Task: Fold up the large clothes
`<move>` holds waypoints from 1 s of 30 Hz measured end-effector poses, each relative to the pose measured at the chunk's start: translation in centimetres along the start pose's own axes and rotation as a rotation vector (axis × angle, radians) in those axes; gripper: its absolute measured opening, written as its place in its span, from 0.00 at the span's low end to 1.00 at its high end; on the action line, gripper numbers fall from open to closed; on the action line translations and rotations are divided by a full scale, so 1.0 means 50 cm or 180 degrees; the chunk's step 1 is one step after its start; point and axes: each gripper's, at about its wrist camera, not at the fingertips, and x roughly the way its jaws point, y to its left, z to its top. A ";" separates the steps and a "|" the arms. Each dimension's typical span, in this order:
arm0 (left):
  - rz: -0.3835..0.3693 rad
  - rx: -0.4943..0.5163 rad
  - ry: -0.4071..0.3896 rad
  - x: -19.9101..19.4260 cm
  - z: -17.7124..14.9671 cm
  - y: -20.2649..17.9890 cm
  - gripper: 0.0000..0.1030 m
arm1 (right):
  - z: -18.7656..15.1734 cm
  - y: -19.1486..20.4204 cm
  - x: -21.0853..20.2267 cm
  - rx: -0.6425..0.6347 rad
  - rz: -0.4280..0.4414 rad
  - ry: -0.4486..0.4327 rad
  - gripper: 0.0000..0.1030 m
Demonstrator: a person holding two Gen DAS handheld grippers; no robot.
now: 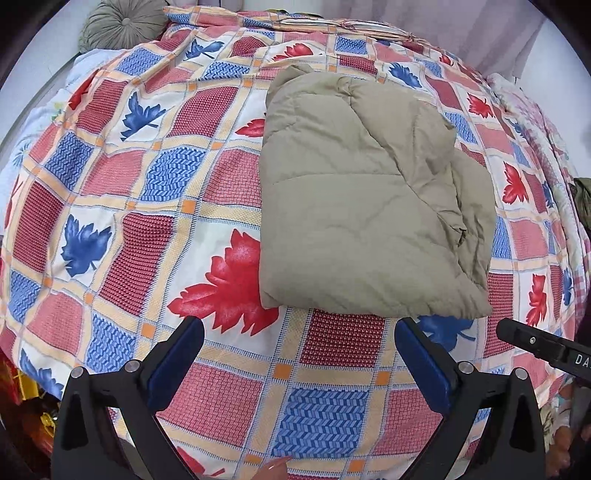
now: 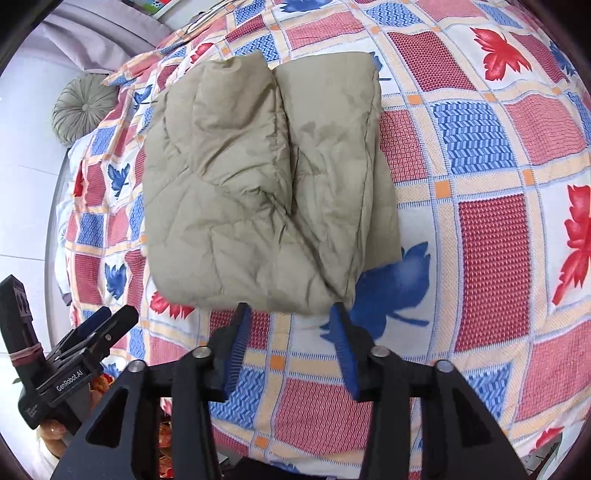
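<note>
Jacket (image 1: 369, 199) before both parted grippers

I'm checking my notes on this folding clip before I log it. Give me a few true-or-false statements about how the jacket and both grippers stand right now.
1. The khaki padded jacket lies folded into a compact bundle on the patterned bedspread. True.
2. The left gripper is clamped on the jacket's hem. False: its jaws are wide apart and hold nothing, with bedspread showing between them.
3. The right gripper is open, just short of the jacket's near edge. True.
4. The jacket hangs in the air between both grippers. False: it rests on the bed.
5. A round pleated cushion sits on the jacket. False: it lies apart, at the far side of the bed.
</note>
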 end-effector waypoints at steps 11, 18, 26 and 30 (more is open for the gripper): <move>0.0185 0.0148 -0.0027 -0.127 -0.039 0.003 1.00 | -0.066 0.072 -0.113 -0.0110 -0.0193 -0.0155 0.69; 0.0133 0.0119 -0.0236 -0.227 -0.033 -0.004 1.00 | -0.072 0.133 -0.211 -0.0335 -0.0585 -0.0452 0.91; 0.0058 -0.0021 -0.0425 -0.304 -0.013 0.000 1.00 | -0.072 0.183 -0.293 -0.0440 -0.0674 -0.0827 0.92; 0.0108 -0.0038 -0.0482 -0.330 -0.010 0.001 1.00 | -0.077 0.197 -0.317 -0.0415 -0.0709 -0.0957 0.92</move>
